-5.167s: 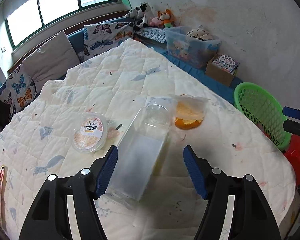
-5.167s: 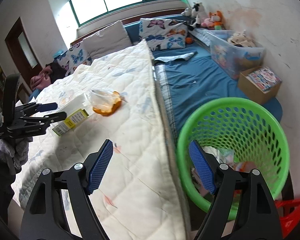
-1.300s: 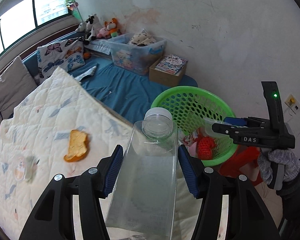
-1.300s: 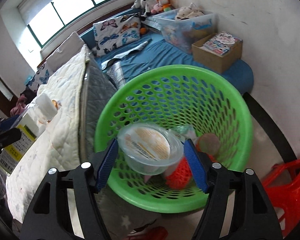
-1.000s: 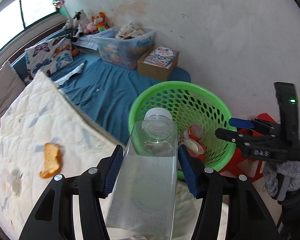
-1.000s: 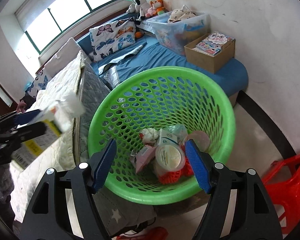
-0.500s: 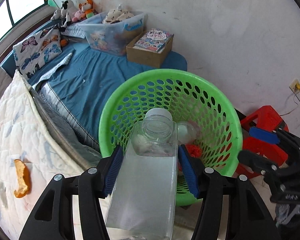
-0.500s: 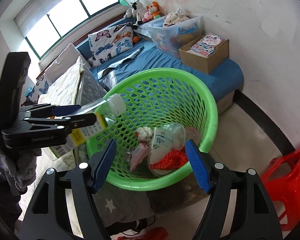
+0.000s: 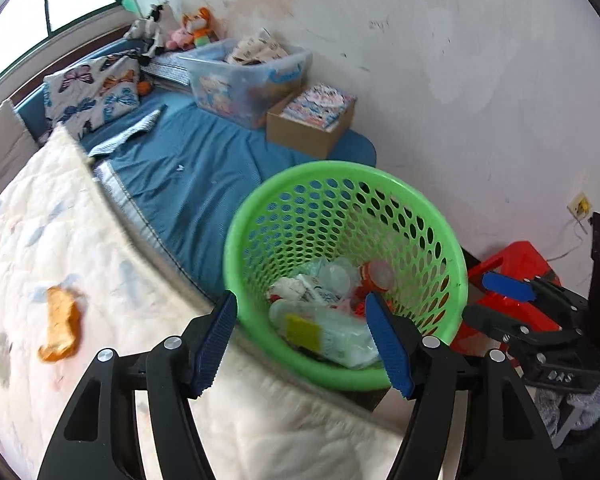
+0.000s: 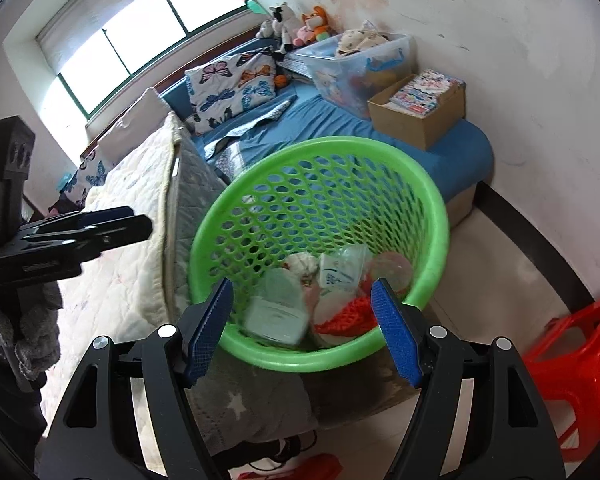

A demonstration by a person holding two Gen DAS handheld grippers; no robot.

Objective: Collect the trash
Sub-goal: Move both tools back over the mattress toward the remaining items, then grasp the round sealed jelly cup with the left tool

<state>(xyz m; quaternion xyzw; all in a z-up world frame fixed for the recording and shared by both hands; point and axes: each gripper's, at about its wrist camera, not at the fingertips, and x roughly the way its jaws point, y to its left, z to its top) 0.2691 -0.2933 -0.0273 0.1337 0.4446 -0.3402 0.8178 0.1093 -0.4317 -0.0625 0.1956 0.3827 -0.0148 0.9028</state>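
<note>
The left claw [image 9: 302, 338] hangs over the near rim of the round green perforated plastic basket [image 9: 432, 224], its blue-padded jaws opening with nothing pressed between them. Below it, inside the basket, the clear square plastic bottle with a yellow label [image 9: 324, 334] lies on its side on top of the other rubbish: crumpled white wrappers [image 9: 300, 286], a round clear lid [image 9: 380, 274] and a piece of red-orange netting [image 10: 350, 318].

The right claw [image 10: 302, 330] is held over the same basket [image 10: 432, 208] from the other side, its jaws standing apart and empty. In its view the left claw [image 10: 112, 226] shows at the left edge, held by a hand in a grey glove [image 10: 24, 336].

The basket stands on the floor beside the bed, just against the edge of the cream quilted bed cover [image 9: 52, 240]. An orange piece of food in clear wrap [image 9: 60, 324] lies on that cover, well apart from the basket. A red plastic stool [image 10: 580, 364] stands near the basket on the floor.
</note>
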